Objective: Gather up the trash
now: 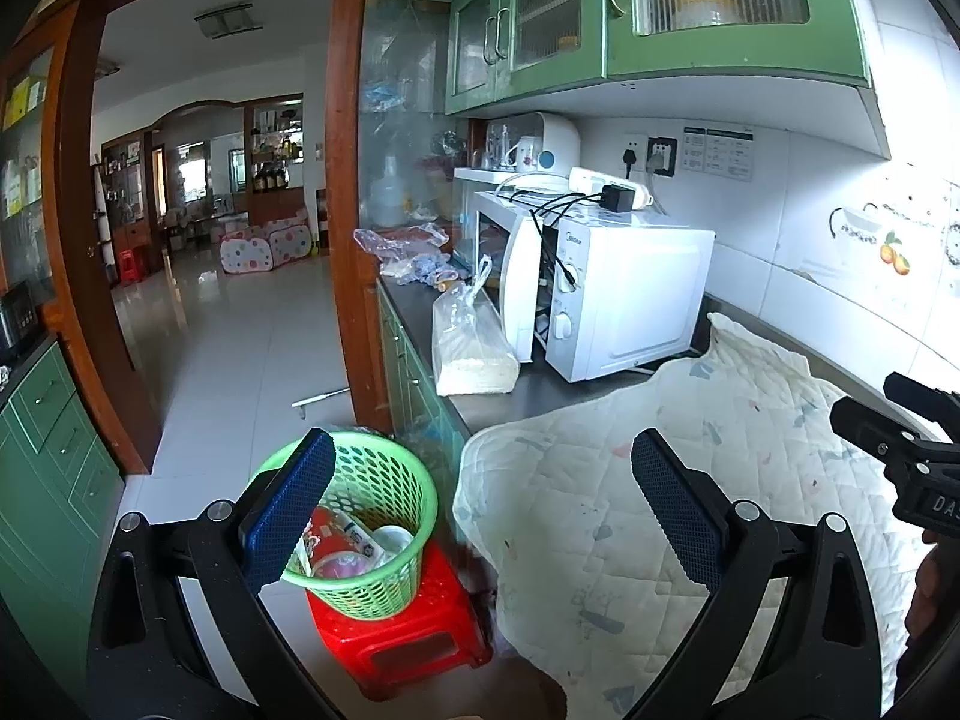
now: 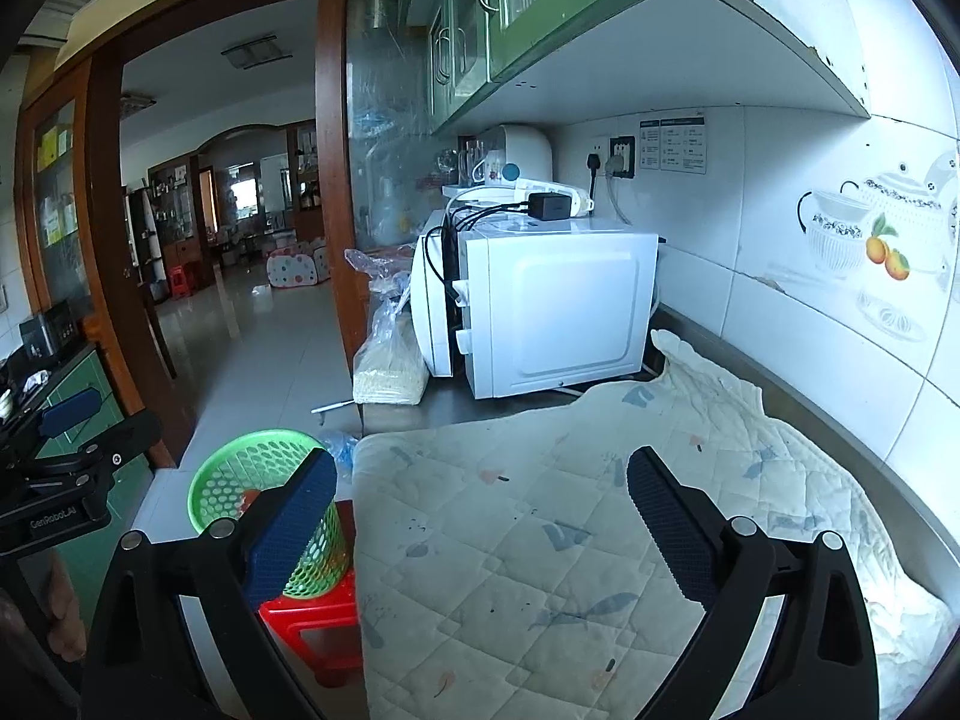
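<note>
- Nearest the lens, the left hand-held gripper (image 1: 483, 516) has its blue pads spread wide with nothing between them; it hangs over the bench edge, one pad above the basket at 9 o'clock, the other above the quilted cloth (image 1: 690, 480).
- The right hand-held gripper (image 2: 480, 516) is likewise spread wide and empty, level over the cloth, pointing at the microwave (image 2: 540, 306) at 12 o'clock.
- The green basket (image 1: 372, 540) stands on a red stool (image 1: 408, 642) on the floor, just beside the bench; it already holds cups and printed wrappers.
- The cloth shows no loose trash, so the job looks mostly or wholly done.
- What may remain: crumpled plastic bags (image 1: 402, 240) at 11 o'clock beyond the microwave, if they count as trash.
- The bag of grain (image 1: 474, 342) looks like food, not waste.
</note>
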`<state>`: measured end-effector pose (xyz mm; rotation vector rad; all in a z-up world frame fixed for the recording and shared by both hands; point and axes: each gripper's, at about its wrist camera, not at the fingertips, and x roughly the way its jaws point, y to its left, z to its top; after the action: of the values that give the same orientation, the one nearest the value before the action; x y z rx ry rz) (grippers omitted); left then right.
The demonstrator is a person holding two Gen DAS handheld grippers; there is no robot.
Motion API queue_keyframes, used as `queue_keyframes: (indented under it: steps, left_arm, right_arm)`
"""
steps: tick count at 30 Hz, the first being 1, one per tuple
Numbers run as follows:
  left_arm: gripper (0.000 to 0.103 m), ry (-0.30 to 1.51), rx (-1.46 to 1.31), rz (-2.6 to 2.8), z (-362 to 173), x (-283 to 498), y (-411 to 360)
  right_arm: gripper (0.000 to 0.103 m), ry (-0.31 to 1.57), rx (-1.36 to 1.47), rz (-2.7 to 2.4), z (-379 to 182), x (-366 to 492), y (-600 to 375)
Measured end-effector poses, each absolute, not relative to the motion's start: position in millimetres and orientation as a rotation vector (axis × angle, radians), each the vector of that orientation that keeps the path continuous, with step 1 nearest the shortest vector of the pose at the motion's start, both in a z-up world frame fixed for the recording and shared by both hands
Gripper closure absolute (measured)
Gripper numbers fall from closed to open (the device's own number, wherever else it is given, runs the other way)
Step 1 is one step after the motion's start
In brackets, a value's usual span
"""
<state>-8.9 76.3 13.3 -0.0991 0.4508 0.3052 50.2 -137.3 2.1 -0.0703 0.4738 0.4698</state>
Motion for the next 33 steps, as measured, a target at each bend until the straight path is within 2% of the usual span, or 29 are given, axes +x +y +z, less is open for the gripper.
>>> queue_keyframes:
  steps: [33]
  left_arm:
    - [0.005, 0.457, -0.077, 0.291, 7.2, -2.7, 57.7]
  right_arm:
    - [0.008, 0.48, -0.063, 0.475, -6.0, 45.3, -142.4]
